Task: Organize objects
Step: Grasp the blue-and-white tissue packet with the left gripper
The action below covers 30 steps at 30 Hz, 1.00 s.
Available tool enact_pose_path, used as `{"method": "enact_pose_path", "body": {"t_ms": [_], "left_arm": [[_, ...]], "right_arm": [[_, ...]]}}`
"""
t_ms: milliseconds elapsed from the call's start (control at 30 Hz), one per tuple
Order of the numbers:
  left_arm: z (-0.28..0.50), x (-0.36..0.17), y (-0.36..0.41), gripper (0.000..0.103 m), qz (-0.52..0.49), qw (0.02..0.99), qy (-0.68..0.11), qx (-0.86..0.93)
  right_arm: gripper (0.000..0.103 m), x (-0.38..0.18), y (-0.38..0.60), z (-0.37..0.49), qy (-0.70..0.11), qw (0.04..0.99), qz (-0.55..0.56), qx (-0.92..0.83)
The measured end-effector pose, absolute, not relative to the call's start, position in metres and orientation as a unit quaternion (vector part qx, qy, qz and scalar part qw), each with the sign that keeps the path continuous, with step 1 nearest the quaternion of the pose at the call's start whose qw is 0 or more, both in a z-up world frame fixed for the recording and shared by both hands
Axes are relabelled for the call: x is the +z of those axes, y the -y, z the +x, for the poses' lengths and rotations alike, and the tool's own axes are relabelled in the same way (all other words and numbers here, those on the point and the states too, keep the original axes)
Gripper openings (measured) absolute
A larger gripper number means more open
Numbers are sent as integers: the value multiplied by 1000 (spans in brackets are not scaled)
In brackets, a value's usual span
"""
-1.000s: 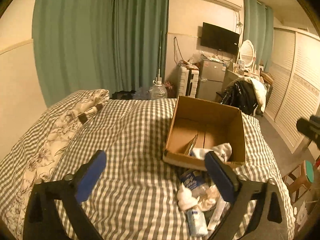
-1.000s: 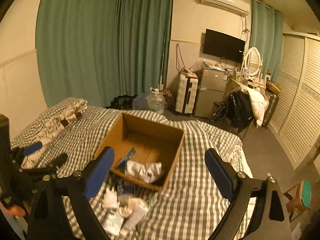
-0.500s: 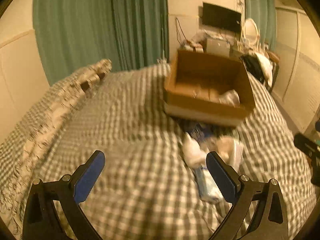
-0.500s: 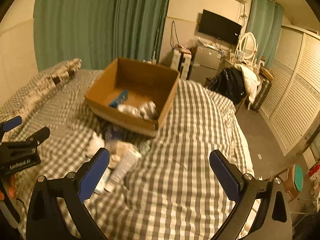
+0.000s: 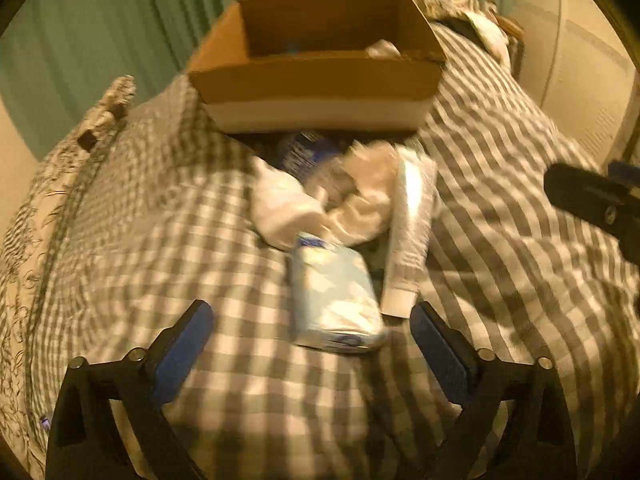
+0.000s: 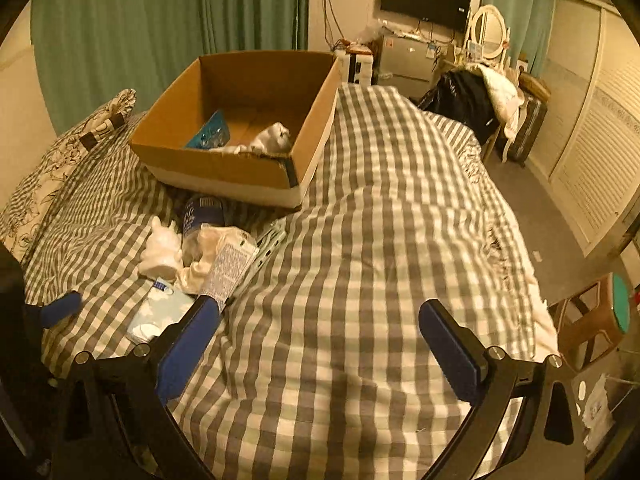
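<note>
A pile of small items lies on the checked bed in front of a cardboard box (image 5: 320, 76) (image 6: 224, 176). Nearest is a light blue tissue pack (image 5: 332, 296) (image 6: 160, 314), with a white tube (image 5: 410, 232) (image 6: 230, 266), a white figurine (image 6: 162, 248), crumpled white cloth (image 5: 364, 200) and a dark blue-labelled bottle (image 6: 200, 216). My left gripper (image 5: 312, 344) is open, low over the bed, its jaws either side of the tissue pack's near end. My right gripper (image 6: 320, 340) is open and empty over bare bedding to the right of the pile. The box holds a blue packet (image 6: 210, 136) and white cloth (image 6: 272, 138).
A patterned pillow (image 6: 68, 152) lies at the bed's left edge. Green curtains (image 6: 120, 32) hang behind. A fridge, TV and chair with clothes (image 6: 472, 100) stand at the far right. A wooden stool (image 6: 592, 316) stands by the bed's right side.
Both grippers have dropped towards the bed and moved forward. The left one has closed in on the pile until the tissue pack lies between its jaws. Both stay open.
</note>
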<state>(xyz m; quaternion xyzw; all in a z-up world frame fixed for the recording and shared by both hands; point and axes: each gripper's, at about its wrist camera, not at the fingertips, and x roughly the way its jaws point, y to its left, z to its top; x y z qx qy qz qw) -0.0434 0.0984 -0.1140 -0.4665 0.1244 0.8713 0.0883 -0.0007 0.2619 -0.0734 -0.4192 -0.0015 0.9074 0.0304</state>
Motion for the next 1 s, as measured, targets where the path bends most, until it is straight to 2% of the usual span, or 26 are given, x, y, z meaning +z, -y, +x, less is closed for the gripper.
{"method": "enact_pose_path", "body": {"t_ms": [133, 300, 433, 500, 633, 867, 1000], "left_arm": [[-51, -133, -111, 96, -484, 99, -144, 857], [-57, -142, -107, 95, -503, 113, -127, 848], [-45, -141, -107, 73, -493, 117, -145, 850], [-38, -137, -109, 66, -487, 119, -151, 852], [-26, -124, -101, 34, -486, 129, -138, 854], [-18, -114, -71, 26, -498, 153, -60, 851], [-17, -97, -54, 25, -478, 155, -32, 864]], "right_arm": [[100, -80, -263, -2, -10, 20, -421, 907], [100, -85, -267, -3, -25, 17, -426, 904], [100, -86, -271, 0, -33, 20, -428, 903], [100, -83, -271, 3, -33, 21, -425, 904], [100, -77, -270, 11, -24, 23, -419, 908], [100, -70, -263, 19, -12, 22, -417, 909], [100, -68, -250, 20, 4, 16, -417, 909]]}}
